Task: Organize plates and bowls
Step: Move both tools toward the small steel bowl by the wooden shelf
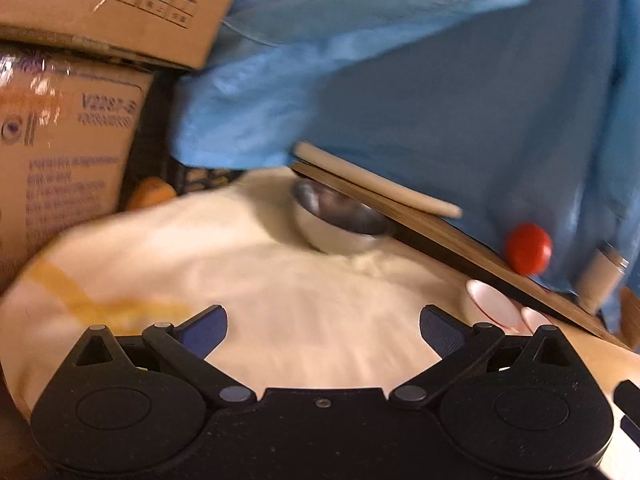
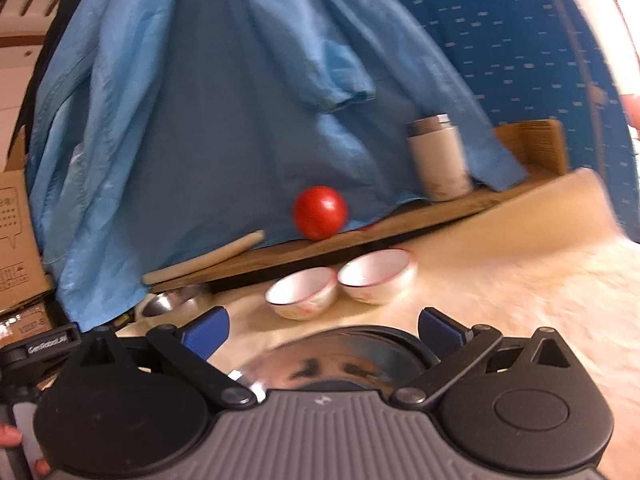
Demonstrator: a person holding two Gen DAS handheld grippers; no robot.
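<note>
My left gripper (image 1: 322, 328) is open over the cream cloth (image 1: 248, 280), nothing between its blue pads. Ahead of it a steel bowl (image 1: 340, 220) sits against a tilted wooden board (image 1: 440, 240). Two white red-rimmed bowls (image 1: 492, 304) stand to the right by the board's edge. My right gripper (image 2: 324, 330) is open too. A shiny steel dish (image 2: 340, 364) lies low between its fingers, and the pads do not press on it. Beyond stand the two white bowls (image 2: 302, 294) (image 2: 378, 276) side by side, with the steel bowl (image 2: 168, 304) to their left.
On the board (image 2: 320, 252) rest a red tomato (image 2: 320, 212), a white flask (image 2: 438, 156) and a flat cream piece (image 2: 208, 258). Blue cloth (image 2: 200, 120) hangs behind. Cardboard boxes (image 1: 68, 152) stand at the left. A black device part (image 2: 52, 344) shows at the left edge.
</note>
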